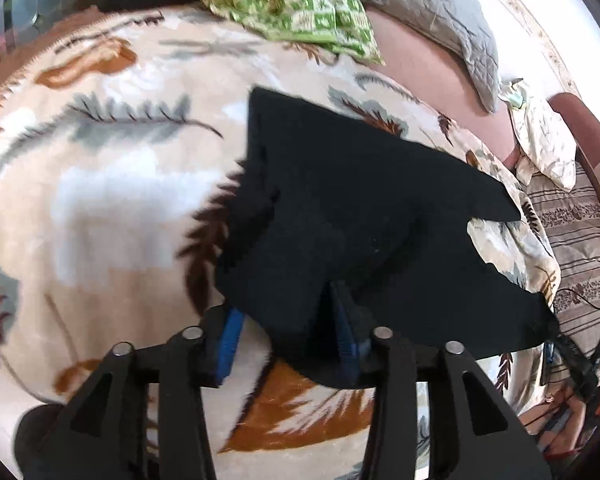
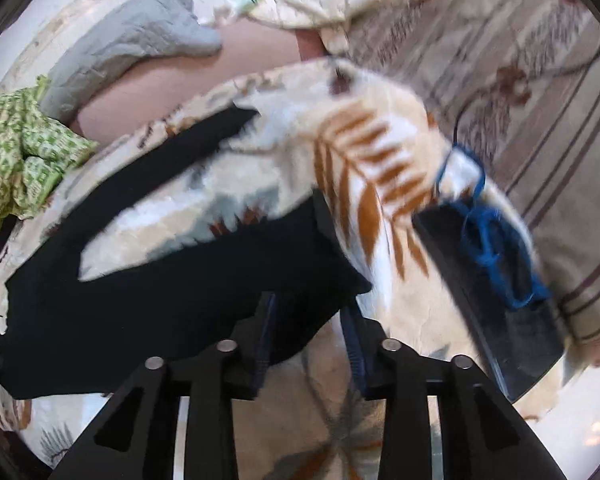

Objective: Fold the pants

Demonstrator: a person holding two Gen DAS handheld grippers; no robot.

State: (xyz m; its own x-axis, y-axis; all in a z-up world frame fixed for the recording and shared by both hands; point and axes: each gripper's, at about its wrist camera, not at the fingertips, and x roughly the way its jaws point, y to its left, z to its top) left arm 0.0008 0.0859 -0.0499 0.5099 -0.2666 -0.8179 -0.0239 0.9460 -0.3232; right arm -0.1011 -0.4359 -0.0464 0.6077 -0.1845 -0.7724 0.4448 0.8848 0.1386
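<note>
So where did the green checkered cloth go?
The green checkered cloth is bunched at the far edge of the leaf-print blanket, beside the grey pillow. In the right wrist view it sits at the left edge.

No readable text, labels or numbers anywhere.

Both fisheye views are daylit and bright, bowing strongly toward dark vignetted corners, with blown-out white glare along the upper right rim of the left view, motion blur smearing the leaf-print blanket point(image 2: 364, 184) in the right view, and only soft, faint shadows.
</note>
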